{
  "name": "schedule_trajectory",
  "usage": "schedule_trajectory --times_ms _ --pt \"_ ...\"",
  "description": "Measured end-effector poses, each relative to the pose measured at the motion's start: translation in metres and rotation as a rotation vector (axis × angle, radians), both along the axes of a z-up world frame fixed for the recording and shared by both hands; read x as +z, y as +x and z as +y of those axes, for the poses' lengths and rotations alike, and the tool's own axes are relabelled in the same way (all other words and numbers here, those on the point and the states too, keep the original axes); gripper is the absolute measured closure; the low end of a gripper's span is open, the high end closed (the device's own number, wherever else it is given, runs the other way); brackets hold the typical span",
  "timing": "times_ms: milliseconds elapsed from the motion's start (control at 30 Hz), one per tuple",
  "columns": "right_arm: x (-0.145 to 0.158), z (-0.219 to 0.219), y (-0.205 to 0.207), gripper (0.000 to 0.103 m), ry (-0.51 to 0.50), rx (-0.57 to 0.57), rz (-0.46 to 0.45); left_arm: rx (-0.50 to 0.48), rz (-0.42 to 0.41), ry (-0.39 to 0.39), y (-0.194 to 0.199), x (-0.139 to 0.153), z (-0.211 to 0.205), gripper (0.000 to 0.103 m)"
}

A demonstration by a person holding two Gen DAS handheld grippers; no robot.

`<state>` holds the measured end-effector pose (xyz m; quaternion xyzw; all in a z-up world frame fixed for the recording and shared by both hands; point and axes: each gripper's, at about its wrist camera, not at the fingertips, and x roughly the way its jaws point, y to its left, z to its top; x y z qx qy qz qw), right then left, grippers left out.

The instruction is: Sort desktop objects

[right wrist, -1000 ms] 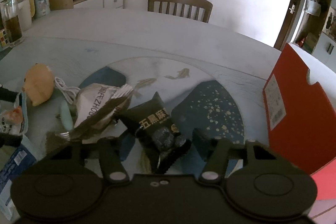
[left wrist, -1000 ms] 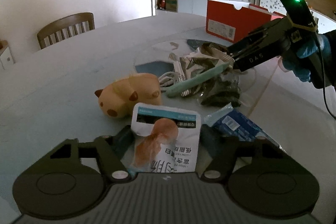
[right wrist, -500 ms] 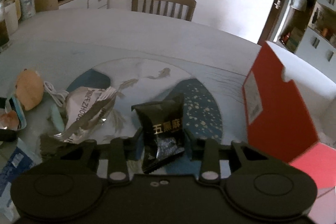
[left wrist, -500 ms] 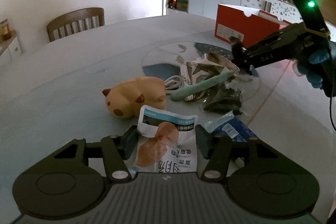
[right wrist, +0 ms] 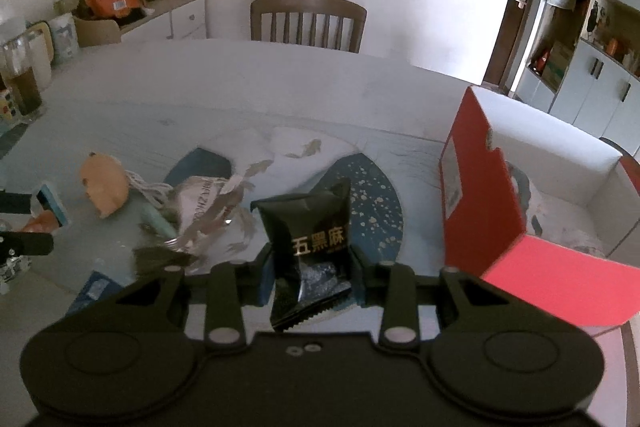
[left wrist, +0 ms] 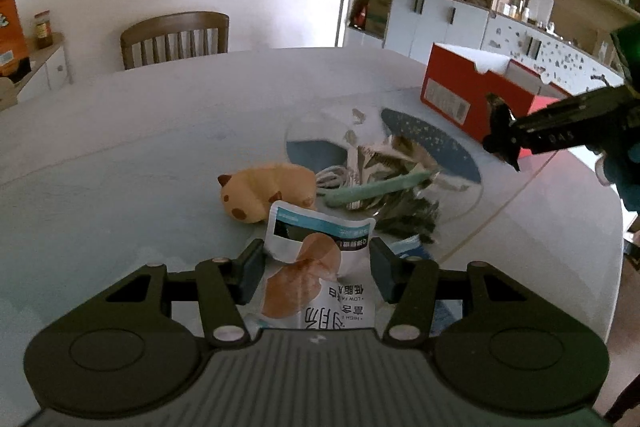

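Black sesame snack packet [right wrist: 310, 247] clamped between the right tool's [right wrist: 310, 269] pads, the red open box [right wrist: 520, 211] to its right. White snack pouch [left wrist: 318, 279] gripped by the left tool [left wrist: 316, 273]; capybara toy [left wrist: 266, 191] lies just beyond on the surface [left wrist: 120, 155].

Black packet [right wrist: 310, 247], white pouch [left wrist: 316, 279], lifted

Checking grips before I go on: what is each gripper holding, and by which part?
The left gripper pinches the white snack packet across its side edges, about mid-height. The right gripper clamps the black snack packet by its lower half.
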<state>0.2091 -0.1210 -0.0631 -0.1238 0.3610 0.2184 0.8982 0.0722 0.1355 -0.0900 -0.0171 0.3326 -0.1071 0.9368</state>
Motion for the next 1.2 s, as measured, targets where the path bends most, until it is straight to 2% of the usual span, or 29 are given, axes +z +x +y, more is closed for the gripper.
schedule_trajectory --times_ms 167,600,933,1200 --pt "0.016 -0.013 -0.013 0.067 0.022 -0.009 0.007 0.031 -0.001 -0.031 -0.006 0.019 -0.007 0.049" --pt "0.056 -0.061 -0.036 0.067 0.089 -0.072 -0.028 -0.002 -0.041 -0.047 -0.005 0.079 -0.057 0.049" --pt "0.076 -0.11 -0.034 0.067 0.138 -0.127 -0.038 -0.063 -0.066 -0.066 0.019 0.113 -0.11 0.049" --pt "0.084 -0.156 -0.023 0.067 0.159 -0.165 -0.039 -0.121 -0.097 -0.07 0.056 0.13 -0.167 0.049"
